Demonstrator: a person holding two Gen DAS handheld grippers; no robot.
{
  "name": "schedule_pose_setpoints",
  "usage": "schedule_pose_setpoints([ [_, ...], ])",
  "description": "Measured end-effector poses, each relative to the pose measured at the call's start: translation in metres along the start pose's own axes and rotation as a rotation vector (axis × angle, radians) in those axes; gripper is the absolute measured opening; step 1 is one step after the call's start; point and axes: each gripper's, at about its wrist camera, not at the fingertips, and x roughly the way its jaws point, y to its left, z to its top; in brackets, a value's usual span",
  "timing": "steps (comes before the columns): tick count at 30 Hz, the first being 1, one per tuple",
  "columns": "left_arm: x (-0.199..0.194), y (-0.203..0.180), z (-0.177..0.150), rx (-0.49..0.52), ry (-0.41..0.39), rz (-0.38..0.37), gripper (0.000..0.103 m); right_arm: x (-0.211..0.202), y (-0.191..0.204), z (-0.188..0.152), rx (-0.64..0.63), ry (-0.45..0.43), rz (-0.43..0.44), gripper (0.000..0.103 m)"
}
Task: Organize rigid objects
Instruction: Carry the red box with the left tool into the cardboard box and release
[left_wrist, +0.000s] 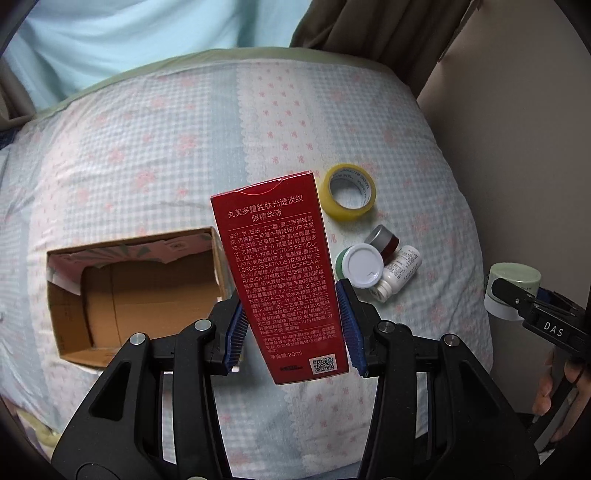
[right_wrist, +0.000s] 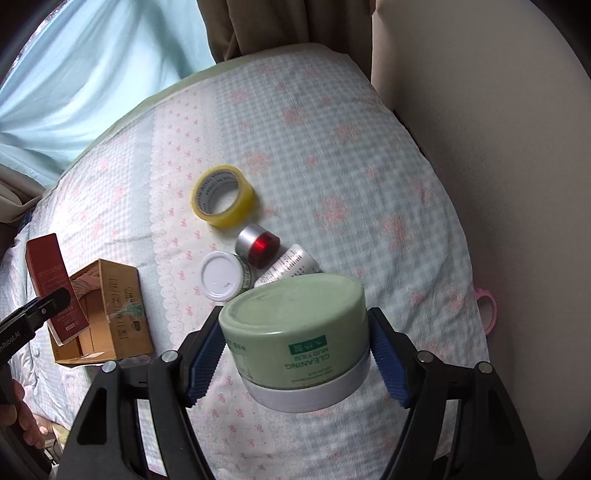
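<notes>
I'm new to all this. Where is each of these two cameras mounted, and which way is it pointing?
Left wrist view: sits on the left tongs, looking forward and down at the bed; they grip a red carton near the open cardboard box. The right tongs show at the right edge.
Right wrist view: sits on the right tongs, looking down at the bed; they grip a green jar. The left tongs show at the left edge.
Both views share the yellow tape roll, the bottle cluster, the box, carton and jar.
</notes>
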Motion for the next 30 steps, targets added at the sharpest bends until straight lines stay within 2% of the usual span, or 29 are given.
schedule_pose_setpoints([
  [4, -0.059, 0.038, -0.007, 0.028, -0.07, -0.011, 0.041, -0.054, 0.046, -0.008, -0.053, -0.06, 0.022, 0.07],
  [8, -0.108, 0.083, -0.017, 0.062, -0.112, -0.007, 0.041, -0.102, 0.097, -0.024, -0.049, -0.11, 0.114, 0.071],
  [11, -0.132, 0.12, -0.026, 0.094, -0.137, 0.013, 0.041, -0.125, 0.14, -0.036, -0.066, -0.147, 0.148, 0.071],
  [15, -0.147, 0.174, -0.039, 0.074, -0.126, -0.003, 0.041, -0.133, 0.197, -0.048, -0.066, -0.154, 0.196, 0.071],
  [19, -0.139, 0.223, -0.05, 0.065, -0.094, 0.003, 0.041, -0.119, 0.254, -0.054, -0.073, -0.121, 0.239, 0.071],
  [23, -0.115, 0.263, -0.055, 0.059, -0.046, -0.004, 0.041, -0.093, 0.305, -0.058, -0.12, -0.088, 0.255, 0.071],
  [30, -0.049, 0.301, -0.054, 0.054, 0.064, -0.015, 0.041, -0.013, 0.373, -0.064, -0.25, 0.008, 0.22, 0.071],
])
